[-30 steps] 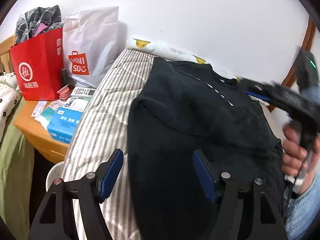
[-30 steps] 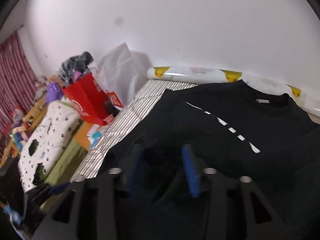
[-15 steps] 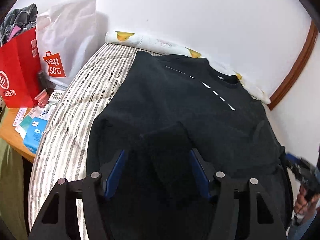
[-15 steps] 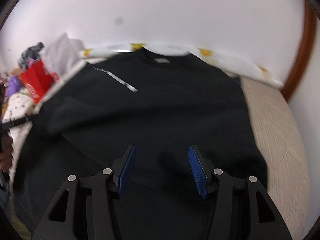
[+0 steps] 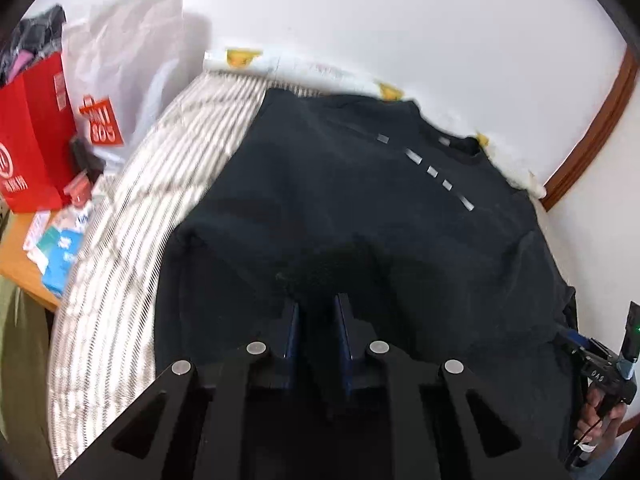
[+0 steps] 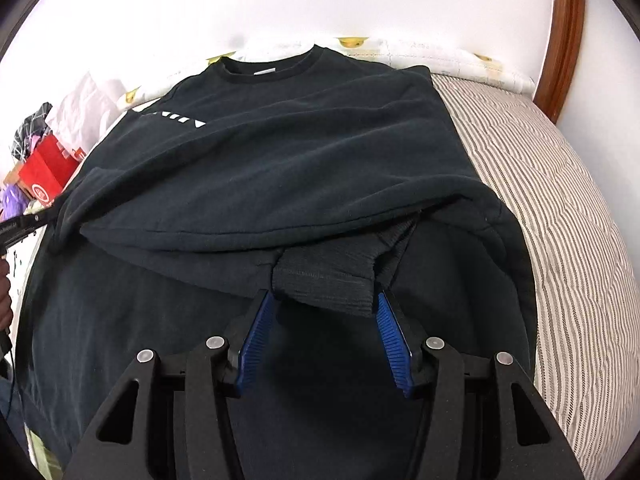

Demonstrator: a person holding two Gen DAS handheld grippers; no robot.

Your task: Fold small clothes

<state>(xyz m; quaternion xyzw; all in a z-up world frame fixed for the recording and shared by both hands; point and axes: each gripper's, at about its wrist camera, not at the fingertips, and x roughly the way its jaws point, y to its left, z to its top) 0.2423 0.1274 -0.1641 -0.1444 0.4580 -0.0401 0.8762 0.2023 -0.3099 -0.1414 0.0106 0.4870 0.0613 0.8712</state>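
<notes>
Jaws of the left gripper (image 5: pixel 316 328) had just been closing and stood nearly together, pinching a fold of the black sweatshirt (image 5: pixel 360 216); the dark cloth hid how much they had caught. Jaws of the right gripper (image 6: pixel 324 328) stood apart, with the ribbed cuff (image 6: pixel 324 280) of a sleeve between them but not clamped. The sweatshirt lay spread on the striped bed (image 6: pixel 560 220), collar toward the wall, both sleeves folded across the chest. A shallow left pinch could slip once lifted, dropping the hem. If the right side closed on only 1 layer of cuff, the sleeve might drag out and undo the fold
</notes>
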